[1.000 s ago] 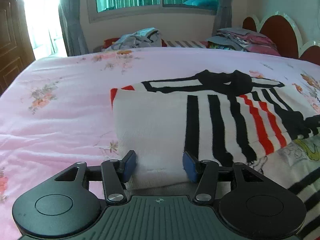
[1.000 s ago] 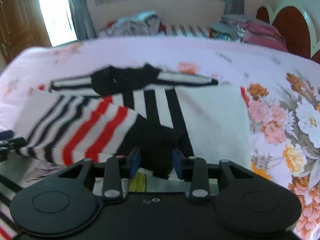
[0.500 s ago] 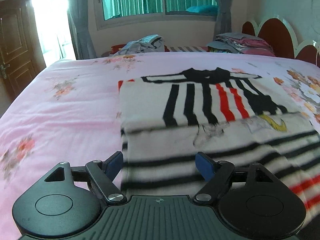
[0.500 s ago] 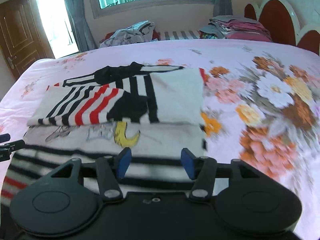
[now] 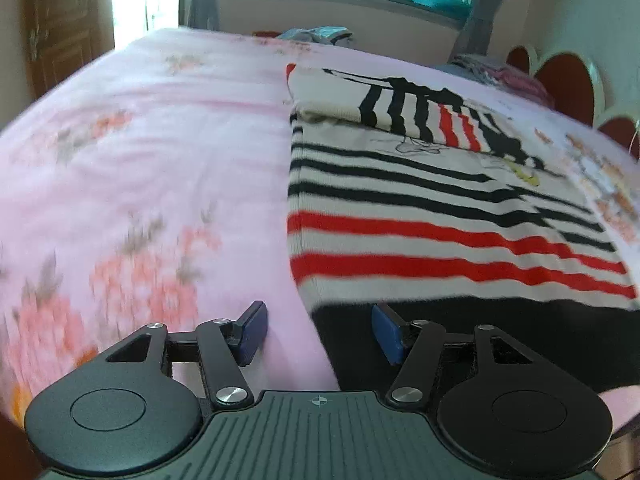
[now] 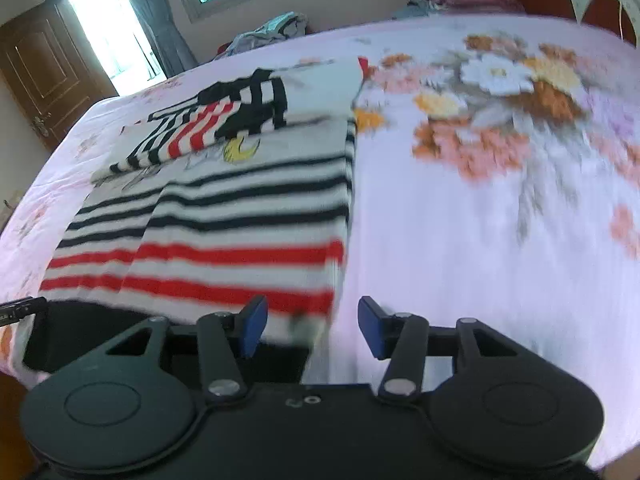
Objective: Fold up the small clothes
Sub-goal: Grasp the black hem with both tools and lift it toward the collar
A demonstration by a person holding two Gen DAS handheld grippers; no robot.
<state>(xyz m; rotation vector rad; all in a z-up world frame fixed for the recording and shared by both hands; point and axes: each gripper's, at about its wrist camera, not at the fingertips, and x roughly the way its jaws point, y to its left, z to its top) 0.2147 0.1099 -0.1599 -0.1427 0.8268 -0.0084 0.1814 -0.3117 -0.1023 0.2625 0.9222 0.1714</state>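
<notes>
A small striped sweater in white, black and red lies flat on the pink floral bedsheet, its sleeves folded in across the chest. It also shows in the right wrist view. My left gripper is open at the sweater's black hem, near its left corner. My right gripper is open at the hem's right corner. Neither holds the cloth. The tip of the left gripper peeks in at the left edge of the right wrist view.
Piles of clothes lie at the bed's far edge under the window. A red and white headboard stands on the right. A wooden door is at the far left.
Both grippers have let go of the folded sleeves, opened and drawn back from the chest to the sweater's bottom hem.
</notes>
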